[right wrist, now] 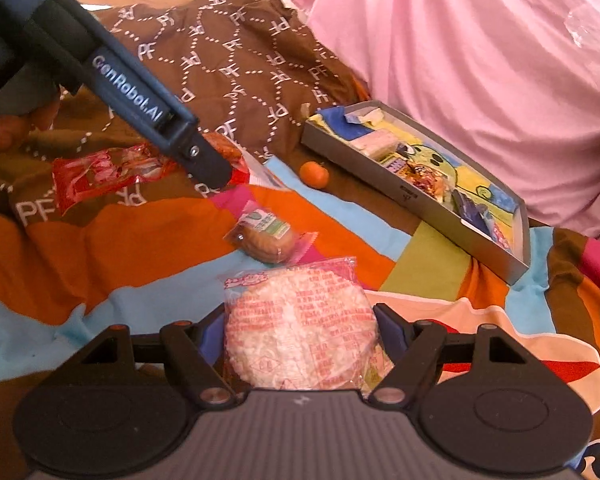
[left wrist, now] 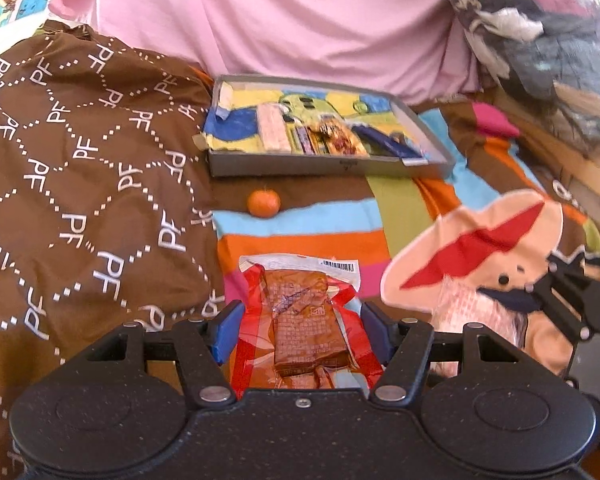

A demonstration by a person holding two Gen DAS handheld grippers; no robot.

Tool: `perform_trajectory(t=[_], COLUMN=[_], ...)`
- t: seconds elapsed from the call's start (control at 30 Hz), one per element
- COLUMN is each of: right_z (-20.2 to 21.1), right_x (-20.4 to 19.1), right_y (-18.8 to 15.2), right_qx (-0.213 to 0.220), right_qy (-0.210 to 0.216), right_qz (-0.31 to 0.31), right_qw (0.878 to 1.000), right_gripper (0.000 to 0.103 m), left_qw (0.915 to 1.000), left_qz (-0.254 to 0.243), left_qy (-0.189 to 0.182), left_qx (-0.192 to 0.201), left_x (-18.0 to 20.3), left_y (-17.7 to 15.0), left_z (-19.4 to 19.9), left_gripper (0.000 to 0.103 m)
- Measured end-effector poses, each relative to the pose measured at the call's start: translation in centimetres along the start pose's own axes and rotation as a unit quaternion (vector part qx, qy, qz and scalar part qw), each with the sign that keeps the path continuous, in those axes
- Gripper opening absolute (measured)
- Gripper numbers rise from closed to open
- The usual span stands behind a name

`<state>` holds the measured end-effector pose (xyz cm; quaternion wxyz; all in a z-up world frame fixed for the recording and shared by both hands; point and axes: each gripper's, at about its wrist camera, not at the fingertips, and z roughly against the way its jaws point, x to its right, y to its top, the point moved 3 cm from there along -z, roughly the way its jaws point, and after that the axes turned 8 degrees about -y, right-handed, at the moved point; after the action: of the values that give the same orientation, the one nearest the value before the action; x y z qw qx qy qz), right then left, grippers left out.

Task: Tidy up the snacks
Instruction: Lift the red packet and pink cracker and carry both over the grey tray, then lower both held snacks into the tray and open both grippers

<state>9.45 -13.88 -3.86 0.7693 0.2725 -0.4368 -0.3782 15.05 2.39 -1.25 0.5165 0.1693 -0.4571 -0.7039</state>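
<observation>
My left gripper (left wrist: 301, 332) is low over the striped blanket, its blue pads pressed on the sides of a red packet (left wrist: 304, 320) with a brown block inside. From the right wrist view this gripper (right wrist: 216, 172) comes down at the left, tips at that packet. My right gripper (right wrist: 300, 334) is shut on a round rice cracker in a clear pink-printed wrapper (right wrist: 300, 328). A grey tray (left wrist: 328, 169) (right wrist: 416, 200) farther back holds several wrapped snacks. Loose on the blanket lie a cookie packet (right wrist: 266, 236), a second red packet (right wrist: 100, 176) and a small orange fruit (left wrist: 264, 202) (right wrist: 314, 174).
A brown cloth with a white "PF" print (left wrist: 80, 160) is heaped at the left. Pink fabric (left wrist: 300, 20) rises behind the tray. A pile of dark patterned clothes (left wrist: 540, 40) sits at the far right. A person's hand (right wrist: 4, 132) holds the left gripper.
</observation>
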Motion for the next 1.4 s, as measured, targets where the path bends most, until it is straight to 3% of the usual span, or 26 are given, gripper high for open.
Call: perform_trajectory(t=[0.23, 0.43, 0.67, 0.87, 1.0, 1.03, 1.1, 1.3, 1.4], right_z=[-0.7, -2.8, -7.8, -12.7, -15.5, -16.1, -17.4, -20.0, -20.5], right_x=[1.5, 4.3, 11.1, 16.0, 18.8, 19.4, 20.2, 20.4, 20.3], right_y=[0.9, 3.8, 7.6, 9.7, 10.5, 10.6, 10.4, 8.9, 8.4], right_qx=[0.011, 0.036, 0.062, 0.065, 0.05, 0.044, 0.033, 0.004, 0.0], right_qy=[-0.012, -0.033, -0.069, -0.104, -0.106, -0.106, -0.105, -0.099, -0.097], right_qz=[-0.005, -0.006, -0.041, -0.056, -0.083, -0.091, -0.1, -0.095, -0.101], right_qw=[1.0, 0.999, 0.995, 0.991, 0.99, 0.989, 0.989, 0.991, 0.99], right_gripper=[0.078, 0.078, 0.078, 0.078, 0.078, 0.078, 0.078, 0.079, 0.079], left_qw=[0.9994, 0.9976, 0.9941, 0.9895, 0.9869, 0.9868, 0.9877, 0.9928, 0.9925], left_qz=[0.007, 0.004, -0.025, 0.007, 0.004, 0.008, 0.025, 0.056, 0.06], left_qy=[-0.003, -0.013, -0.026, -0.041, -0.046, -0.045, -0.043, -0.028, -0.021], left_qx=[0.033, 0.068, 0.102, 0.139, 0.155, 0.155, 0.148, 0.102, 0.104], left_x=[-0.2, -0.7, -0.9, -0.6, 0.0, 0.1, -0.1, -0.7, -1.1], left_y=[2.6, 6.5, 13.0, 17.3, 19.6, 20.1, 20.7, 19.4, 18.5], left_z=[-1.4, -3.7, -9.1, -14.4, -17.8, -18.6, -20.4, -24.9, -25.4], left_gripper=[0.065, 0.065, 0.065, 0.065, 0.065, 0.065, 0.052, 0.052, 0.052])
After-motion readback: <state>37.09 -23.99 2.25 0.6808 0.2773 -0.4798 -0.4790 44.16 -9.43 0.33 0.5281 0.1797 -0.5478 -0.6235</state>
